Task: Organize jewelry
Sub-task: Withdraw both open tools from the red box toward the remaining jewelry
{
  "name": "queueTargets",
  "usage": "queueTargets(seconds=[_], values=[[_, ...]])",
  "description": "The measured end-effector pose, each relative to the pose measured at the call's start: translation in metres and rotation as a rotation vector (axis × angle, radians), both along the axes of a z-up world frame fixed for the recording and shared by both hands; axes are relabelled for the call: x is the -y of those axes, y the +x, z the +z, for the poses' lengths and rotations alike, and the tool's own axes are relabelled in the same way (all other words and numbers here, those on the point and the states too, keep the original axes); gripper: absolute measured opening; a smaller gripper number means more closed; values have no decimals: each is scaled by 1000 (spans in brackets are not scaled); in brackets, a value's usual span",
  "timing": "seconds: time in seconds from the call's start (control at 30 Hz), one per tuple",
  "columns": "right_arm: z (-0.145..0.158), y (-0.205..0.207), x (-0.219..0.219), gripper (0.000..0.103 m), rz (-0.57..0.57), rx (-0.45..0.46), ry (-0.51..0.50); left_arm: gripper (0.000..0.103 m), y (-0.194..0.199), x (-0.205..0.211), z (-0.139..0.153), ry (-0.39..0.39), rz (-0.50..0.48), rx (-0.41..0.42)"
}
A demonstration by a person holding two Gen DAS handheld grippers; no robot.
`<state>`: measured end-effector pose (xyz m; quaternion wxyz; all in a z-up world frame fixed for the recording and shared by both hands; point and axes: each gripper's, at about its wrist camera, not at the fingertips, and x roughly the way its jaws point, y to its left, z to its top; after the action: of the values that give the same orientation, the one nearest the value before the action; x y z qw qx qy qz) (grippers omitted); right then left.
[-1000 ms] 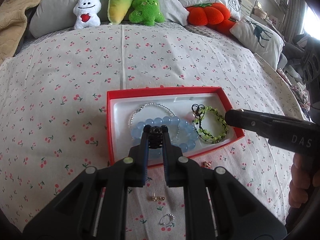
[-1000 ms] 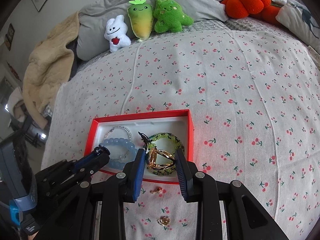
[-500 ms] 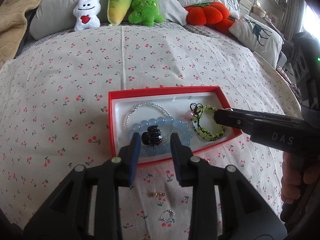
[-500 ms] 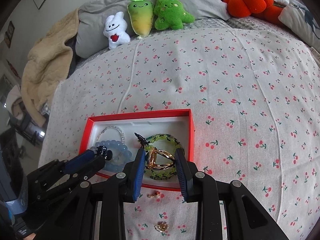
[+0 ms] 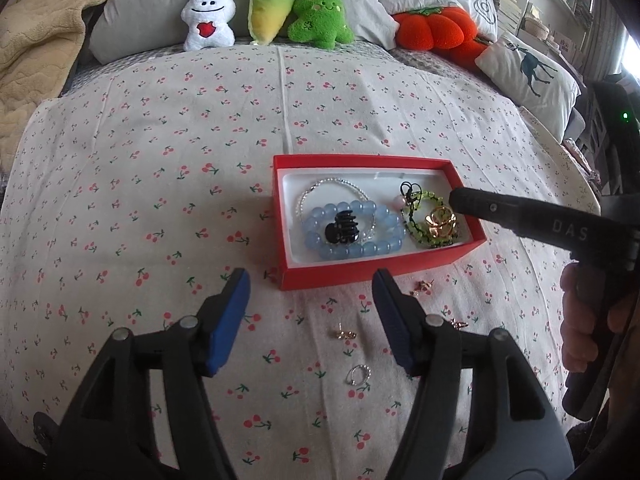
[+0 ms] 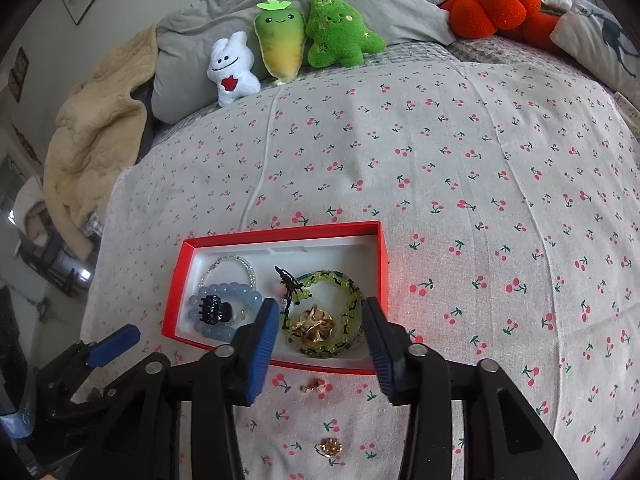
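A red jewelry box (image 5: pixel 384 270) (image 6: pixel 382 258) with a white liner sits on the cherry-print bedspread. It holds a blue bead bracelet (image 5: pixel 384 248) (image 6: pixel 249 294) with a black hair claw (image 5: pixel 342 229) (image 6: pixel 214 310) on it, a clear bead bracelet (image 5: pixel 332 184), a green bracelet (image 5: pixel 412 216) (image 6: pixel 352 296) and a gold piece (image 5: pixel 440 222) (image 6: pixel 314 326). My left gripper (image 5: pixel 310 284) is open and empty, just in front of the box. My right gripper (image 6: pixel 318 314) is open over the gold piece. Small earrings (image 5: pixel 345 335) (image 6: pixel 314 386) and a ring (image 5: pixel 358 374) lie loose in front of the box.
Plush toys (image 5: pixel 264 12) (image 6: pixel 298 36), grey pillows and an orange pumpkin cushion (image 5: pixel 436 32) line the head of the bed. A beige blanket (image 6: pixel 92 136) lies at the left. Another gold piece (image 6: pixel 330 447) lies near the front.
My left gripper has opened, left the black hair claw on the blue bracelet and pulled back. My right gripper has opened and left the gold piece inside the green bracelet.
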<state>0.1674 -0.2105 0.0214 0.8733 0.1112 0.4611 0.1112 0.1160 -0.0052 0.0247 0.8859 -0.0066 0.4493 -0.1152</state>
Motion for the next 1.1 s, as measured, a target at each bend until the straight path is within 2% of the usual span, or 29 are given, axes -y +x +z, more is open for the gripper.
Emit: queueTargets(seconds=[0.1, 0.27, 0.37, 0.43, 0.6, 0.9, 1.0, 1.1], values=[[14, -11, -2, 65, 3, 36, -16, 76, -7, -3, -1, 9, 10, -19], [28, -29, 0, 66, 2, 47, -42, 81, -20, -8, 0, 22, 26, -41], [32, -40, 2, 70, -5, 37, -52, 83, -26, -11, -1, 26, 40, -66], [33, -48, 3, 74, -3, 31, -65, 84, -30, -13, -3, 19, 47, -87], [33, -68, 3, 74, 8, 1, -102, 84, -41, -16, -7, 10, 58, -121], [23, -91, 8, 75, -3, -80, -115, 84, -57, -19, -10, 26, 53, -131], [19, -99, 11, 84, -9, -85, -120, 84, -60, -21, -18, 37, 49, -145], [14, -104, 13, 84, -9, -93, -139, 84, -63, -24, -27, 45, 46, -159]])
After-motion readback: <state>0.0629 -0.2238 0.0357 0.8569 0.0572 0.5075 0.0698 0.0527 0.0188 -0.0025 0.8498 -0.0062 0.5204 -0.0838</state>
